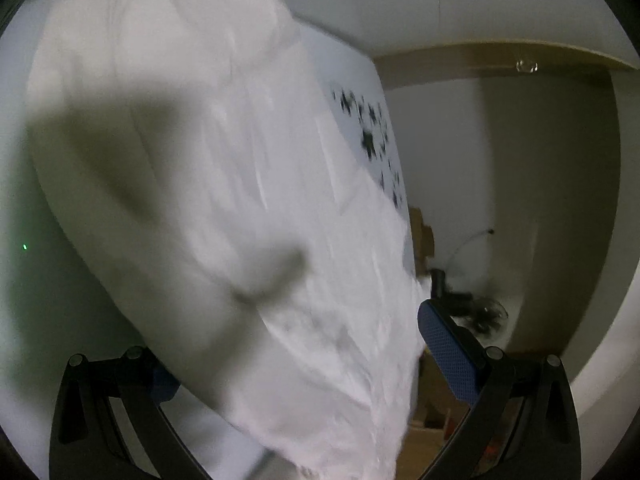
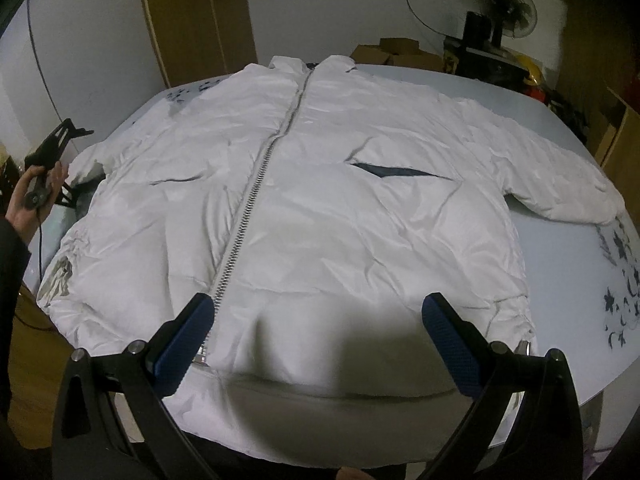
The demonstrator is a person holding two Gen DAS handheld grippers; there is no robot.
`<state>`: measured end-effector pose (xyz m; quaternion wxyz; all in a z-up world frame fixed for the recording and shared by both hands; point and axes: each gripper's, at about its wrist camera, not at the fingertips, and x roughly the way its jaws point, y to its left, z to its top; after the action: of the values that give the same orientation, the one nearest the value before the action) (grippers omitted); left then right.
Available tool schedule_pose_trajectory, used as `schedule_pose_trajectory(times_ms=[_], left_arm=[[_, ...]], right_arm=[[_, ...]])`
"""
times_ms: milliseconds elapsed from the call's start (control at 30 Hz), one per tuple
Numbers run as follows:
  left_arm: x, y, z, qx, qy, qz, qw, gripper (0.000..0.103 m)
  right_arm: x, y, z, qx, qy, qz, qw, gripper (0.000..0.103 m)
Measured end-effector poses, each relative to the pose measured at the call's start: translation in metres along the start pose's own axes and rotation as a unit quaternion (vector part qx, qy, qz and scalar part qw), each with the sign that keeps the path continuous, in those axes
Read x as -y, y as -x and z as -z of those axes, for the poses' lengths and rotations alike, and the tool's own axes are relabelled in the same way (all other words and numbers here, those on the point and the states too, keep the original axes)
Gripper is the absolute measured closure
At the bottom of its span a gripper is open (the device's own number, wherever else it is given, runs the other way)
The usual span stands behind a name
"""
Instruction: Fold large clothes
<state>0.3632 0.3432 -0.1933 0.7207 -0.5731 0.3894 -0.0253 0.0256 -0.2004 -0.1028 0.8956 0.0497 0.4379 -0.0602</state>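
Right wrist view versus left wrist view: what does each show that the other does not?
Only the right wrist view shows the whole white jacket spread front-up, its zipper closed, both dark pocket slits, the far sleeve, and the left gripper held in a hand beside the near sleeve. Only the left wrist view shows a close, blurred fold of jacket fabric between its open fingers. Both show the jacket, the light table with its dark floral print, and the fan.
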Motion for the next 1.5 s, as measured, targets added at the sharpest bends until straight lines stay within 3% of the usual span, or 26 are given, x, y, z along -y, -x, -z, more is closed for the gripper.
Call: schedule_pose_trajectory(times_ms=[200, 267, 433, 533, 667, 800, 867, 1000, 1100, 1200, 1267, 1333, 1433, 1500], left_arm=[[-0.009, 0.014, -0.033, 0.043, -0.002, -0.021, 0.9989, 0.005], [-0.011, 0.016, -0.042, 0.047, -0.007, -0.036, 0.9982, 0.018], [-0.018, 0.013, -0.05, 0.046, -0.014, -0.08, 0.9957, 0.08], [-0.02, 0.016, -0.058, 0.045, -0.032, -0.083, 0.9951, 0.087], [-0.01, 0.013, -0.061, 0.061, -0.074, -0.094, 0.9909, 0.094], [0.029, 0.018, -0.049, 0.105, -0.175, -0.121, 0.9715, 0.095], [0.051, 0.03, -0.037, 0.125, -0.219, -0.129, 0.9591, 0.095], [0.098, 0.046, -0.013, 0.157, -0.298, -0.146, 0.9301, 0.095], [0.127, 0.054, 0.004, 0.177, -0.334, -0.151, 0.9136, 0.095], [0.148, 0.063, 0.024, 0.183, -0.36, -0.148, 0.9026, 0.095], [0.154, 0.072, 0.037, 0.17, -0.367, -0.136, 0.9047, 0.095], [0.168, 0.077, 0.053, 0.171, -0.376, -0.132, 0.9011, 0.096], [0.187, 0.078, 0.072, 0.159, -0.377, -0.105, 0.9062, 0.096], [0.206, 0.073, 0.091, 0.147, -0.383, -0.085, 0.9078, 0.098]], right_arm=[[-0.016, -0.006, -0.007, -0.007, 0.011, 0.005, 1.0, 0.0], [-0.023, -0.008, -0.008, -0.008, 0.016, 0.006, 1.0, 0.0], [-0.037, -0.011, -0.01, -0.012, 0.029, 0.007, 0.999, 0.0], [-0.043, -0.012, -0.01, -0.013, 0.036, 0.007, 0.999, 0.0], [-0.052, -0.014, -0.021, -0.022, 0.039, -0.002, 0.999, 0.0], [-0.079, -0.028, -0.081, -0.039, 0.031, -0.061, 0.997, 0.0], [-0.104, -0.051, -0.12, -0.054, 0.041, -0.045, 0.997, 0.0], [-0.177, -0.137, -0.192, -0.085, 0.065, -0.003, 0.994, 0.0], [-0.245, -0.202, -0.223, -0.085, 0.099, 0.067, 0.989, 0.0], [-0.308, -0.255, -0.223, -0.115, 0.163, 0.11, 0.974, 0.0], [-0.333, -0.271, -0.215, -0.116, 0.212, 0.134, 0.961, 0.0], [-0.322, -0.264, -0.218, -0.103, 0.184, 0.117, 0.97, 0.0], [-0.262, -0.23, -0.227, -0.091, 0.079, 0.057, 0.991, 0.0], [-0.216, -0.205, -0.226, -0.069, 0.026, 0.043, 0.996, 0.0]])
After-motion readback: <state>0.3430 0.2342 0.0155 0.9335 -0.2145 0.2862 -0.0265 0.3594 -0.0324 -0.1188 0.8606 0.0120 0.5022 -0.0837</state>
